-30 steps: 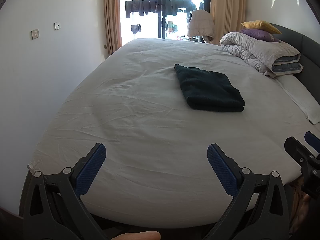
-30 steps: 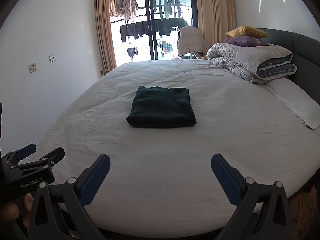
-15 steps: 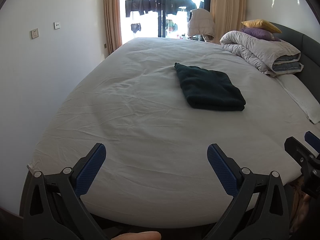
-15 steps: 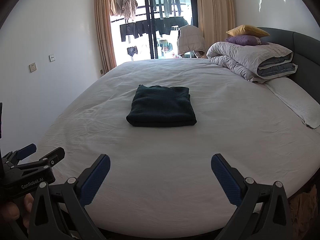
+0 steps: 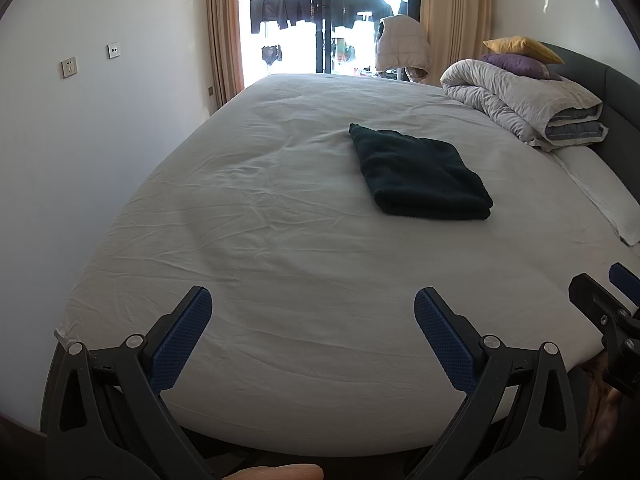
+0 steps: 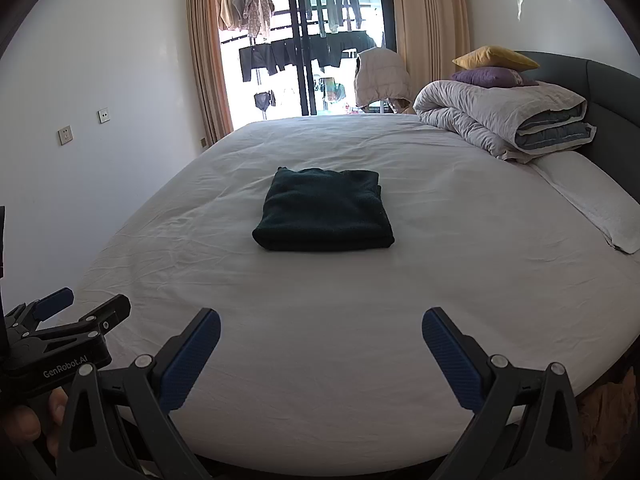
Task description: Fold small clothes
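A dark green garment (image 5: 420,174) lies folded into a neat rectangle in the middle of the white bed sheet (image 5: 280,248); it also shows in the right wrist view (image 6: 324,210). My left gripper (image 5: 313,300) is open and empty, held over the near edge of the bed, well short of the garment. My right gripper (image 6: 321,320) is open and empty too, also at the near edge. The left gripper shows at the lower left of the right wrist view (image 6: 80,308), and the right gripper at the right edge of the left wrist view (image 5: 600,288).
A rolled grey duvet (image 6: 504,120) with a purple pillow (image 6: 488,77) and a yellow pillow (image 6: 494,58) sits at the far right by the dark headboard (image 6: 608,96). A white pillow (image 6: 592,200) lies below it. A wall runs along the left; a balcony door is behind.
Both grippers have tilted very slightly, so the view shifts a little. The folded garment has not moved and both grippers stay open.
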{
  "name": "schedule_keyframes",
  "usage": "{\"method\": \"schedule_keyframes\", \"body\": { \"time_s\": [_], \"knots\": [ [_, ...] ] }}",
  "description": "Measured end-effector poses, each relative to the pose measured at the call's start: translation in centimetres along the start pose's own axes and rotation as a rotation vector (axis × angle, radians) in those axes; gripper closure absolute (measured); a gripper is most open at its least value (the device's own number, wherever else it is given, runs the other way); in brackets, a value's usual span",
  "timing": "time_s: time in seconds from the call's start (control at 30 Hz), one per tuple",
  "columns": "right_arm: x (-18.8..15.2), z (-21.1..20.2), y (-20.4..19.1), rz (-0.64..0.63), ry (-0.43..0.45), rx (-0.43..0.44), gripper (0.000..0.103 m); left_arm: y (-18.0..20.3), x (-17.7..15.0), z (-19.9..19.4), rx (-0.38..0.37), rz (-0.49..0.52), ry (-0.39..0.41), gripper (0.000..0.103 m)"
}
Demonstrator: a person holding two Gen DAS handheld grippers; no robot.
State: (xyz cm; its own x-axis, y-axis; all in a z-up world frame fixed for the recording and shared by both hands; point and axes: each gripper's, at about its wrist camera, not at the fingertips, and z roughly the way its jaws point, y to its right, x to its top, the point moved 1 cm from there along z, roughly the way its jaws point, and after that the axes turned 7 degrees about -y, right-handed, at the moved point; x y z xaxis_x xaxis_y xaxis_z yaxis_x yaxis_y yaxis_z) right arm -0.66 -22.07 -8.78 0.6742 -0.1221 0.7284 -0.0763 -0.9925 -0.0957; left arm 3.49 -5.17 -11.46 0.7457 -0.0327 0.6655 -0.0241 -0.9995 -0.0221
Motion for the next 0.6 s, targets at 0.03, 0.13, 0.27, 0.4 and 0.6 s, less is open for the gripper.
{"method": "schedule_keyframes", "body": {
  "time_s": [0.03,0.13,0.27,0.4,0.6],
  "knots": [
    [-0.05,-0.01,-0.05,0.0,-0.001,0.0,0.0,0.0,0.0,0.01,-0.001,0.0,-0.001,0.0],
    [-0.02,0.08,-0.04,0.0,-0.003,0.002,0.0,0.05,0.0,0.16,-0.001,0.001,-0.004,0.0],
    [0.07,0.22,0.07,0.002,-0.004,0.003,0.0,0.05,0.01,0.17,0.001,0.003,-0.002,0.0],
    [-0.19,0.46,-0.01,0.005,-0.01,0.006,0.0,0.05,-0.04,0.52,-0.003,0.003,-0.012,0.0],
    [-0.12,0.7,0.08,0.012,-0.017,0.01,0.0,0.1,-0.03,0.56,-0.001,0.005,-0.008,0.0]
  ]
}}
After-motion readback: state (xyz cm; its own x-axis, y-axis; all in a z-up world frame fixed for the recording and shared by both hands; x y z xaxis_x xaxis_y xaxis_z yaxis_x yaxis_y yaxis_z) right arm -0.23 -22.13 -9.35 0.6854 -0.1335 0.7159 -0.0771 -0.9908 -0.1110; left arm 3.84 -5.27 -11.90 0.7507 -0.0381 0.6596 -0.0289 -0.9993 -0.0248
